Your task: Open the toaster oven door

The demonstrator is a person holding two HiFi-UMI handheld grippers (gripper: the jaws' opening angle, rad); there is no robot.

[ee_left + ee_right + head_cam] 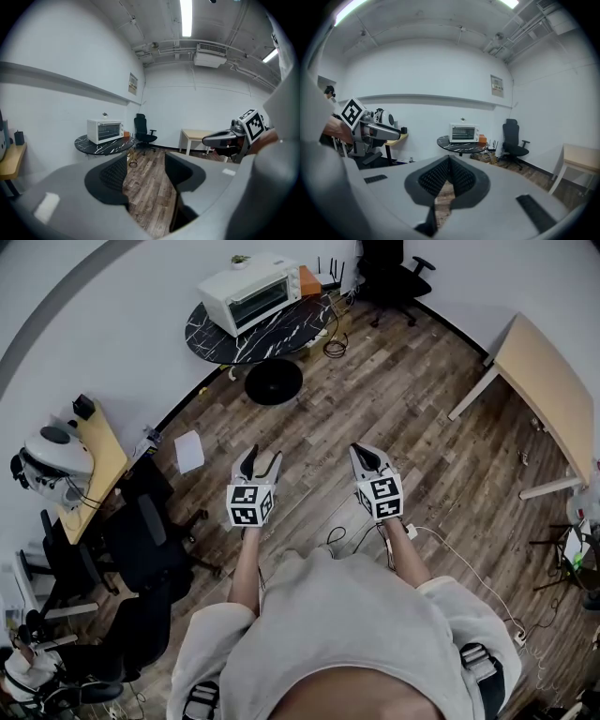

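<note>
Standing well apart from the toaster oven, door shut at the wall-side edge of the round black table, the person aims both tools at it: left gripper spread and empty, likely readied for the handle; right gripper pressed together, empty.

The toaster oven stands far off in every view, and the details of its door are too small to tell.

The person wears a pale grey short-sleeved shirt. The left tool and right tool are grey, with black ribbed pads and cubes bearing black-and-white square markers.
</note>
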